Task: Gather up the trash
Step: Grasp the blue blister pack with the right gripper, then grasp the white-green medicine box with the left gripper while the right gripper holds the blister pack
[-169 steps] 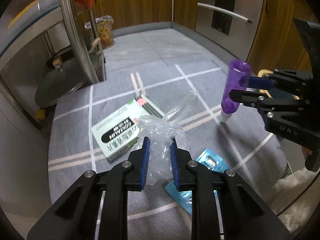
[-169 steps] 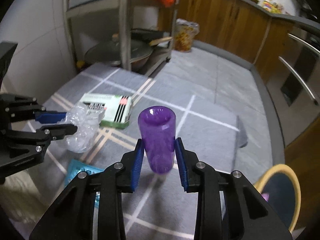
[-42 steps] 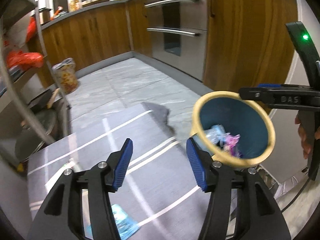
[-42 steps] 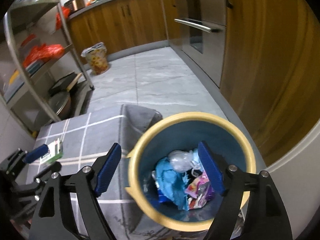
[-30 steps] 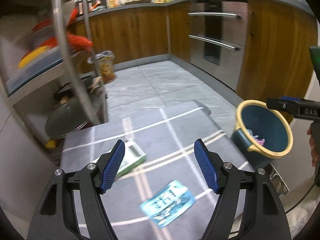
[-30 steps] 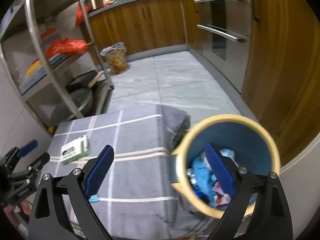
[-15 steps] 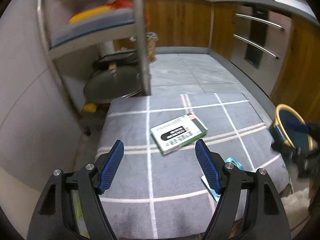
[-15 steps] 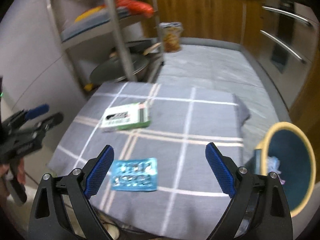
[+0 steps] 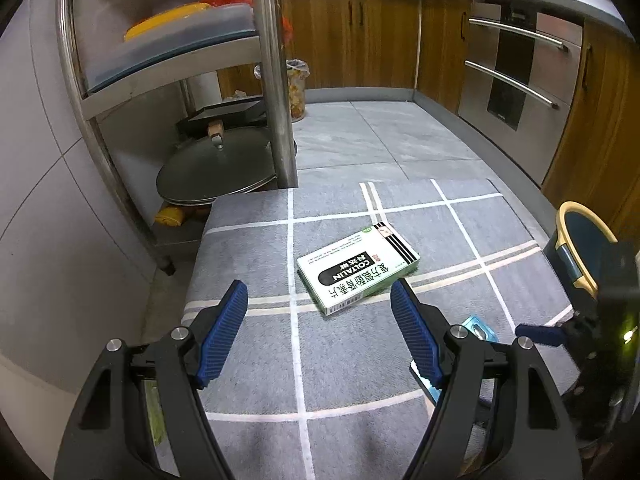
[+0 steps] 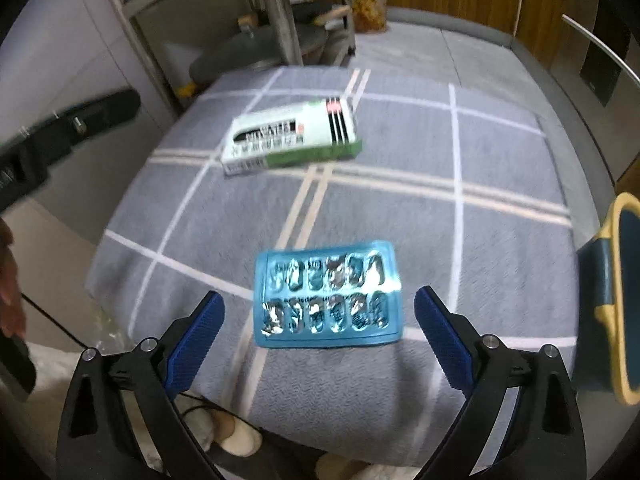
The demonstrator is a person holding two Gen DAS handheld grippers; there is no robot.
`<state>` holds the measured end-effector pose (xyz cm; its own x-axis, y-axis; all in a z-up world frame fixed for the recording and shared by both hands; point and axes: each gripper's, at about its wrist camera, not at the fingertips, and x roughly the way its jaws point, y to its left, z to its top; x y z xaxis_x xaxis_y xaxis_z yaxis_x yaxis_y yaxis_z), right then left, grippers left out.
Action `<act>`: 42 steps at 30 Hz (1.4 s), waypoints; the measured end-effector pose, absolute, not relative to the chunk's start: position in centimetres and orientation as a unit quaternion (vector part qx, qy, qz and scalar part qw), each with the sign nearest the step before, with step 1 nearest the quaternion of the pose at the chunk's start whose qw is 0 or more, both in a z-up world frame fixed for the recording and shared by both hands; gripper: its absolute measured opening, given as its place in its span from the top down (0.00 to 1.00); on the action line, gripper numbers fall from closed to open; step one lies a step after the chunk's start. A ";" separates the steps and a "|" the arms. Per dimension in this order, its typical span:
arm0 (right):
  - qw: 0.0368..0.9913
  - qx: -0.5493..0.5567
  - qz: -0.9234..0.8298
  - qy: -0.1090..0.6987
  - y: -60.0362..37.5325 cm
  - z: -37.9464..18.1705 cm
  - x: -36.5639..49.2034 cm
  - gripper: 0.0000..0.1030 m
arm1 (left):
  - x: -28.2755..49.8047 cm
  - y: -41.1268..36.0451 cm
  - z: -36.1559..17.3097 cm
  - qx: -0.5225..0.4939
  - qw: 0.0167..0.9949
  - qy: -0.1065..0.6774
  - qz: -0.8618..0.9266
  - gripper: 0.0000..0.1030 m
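The left gripper [image 9: 320, 328] and right gripper [image 10: 318, 330] no longer hold the crumpled plastic and purple tube; both are spread wide and empty. They have swung away from the bin [image 10: 624, 304] and now face the medicine box [image 9: 358, 268] and blister pack [image 10: 328, 294] on the grey cloth [image 9: 360, 364].

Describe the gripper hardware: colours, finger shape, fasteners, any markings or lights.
Both the left gripper and right gripper are matte black, angular linkage arms with silver pivot screws. The fingers carry blue ribbed pads. In the left wrist view, the right gripper's body shows a small green light.
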<state>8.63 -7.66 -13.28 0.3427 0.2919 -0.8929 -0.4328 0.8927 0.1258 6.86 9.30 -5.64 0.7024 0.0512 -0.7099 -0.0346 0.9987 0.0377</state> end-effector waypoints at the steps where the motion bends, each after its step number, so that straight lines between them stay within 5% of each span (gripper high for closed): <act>1: 0.815 -0.069 0.221 0.530 -7.5 -13.5 8.6 0.08 | 7.0 9.3 -5.7 0.012 0.922 0.385 0.023 0.29; 16: 0.805 -0.148 0.208 0.536 -5.3 -16.5 7.8 0.09 | 8.7 8.9 -6.6 0.016 0.920 0.391 0.012 0.29; 21: 0.812 -0.110 0.195 0.539 -7.0 -16.1 9.5 0.22 | 8.8 8.9 -6.8 0.016 0.919 0.393 0.014 0.29; 42: 0.839 -0.016 0.118 0.530 -14.6 -14.2 14.5 0.22 | 11.7 7.5 -9.9 0.020 0.897 0.442 0.000 0.24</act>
<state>14.51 -14.56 -14.17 0.4094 0.1804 -0.8943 -0.2150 0.9717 0.0976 11.74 7.51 -9.92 0.6092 0.0183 -0.7928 0.0171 0.9992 0.0362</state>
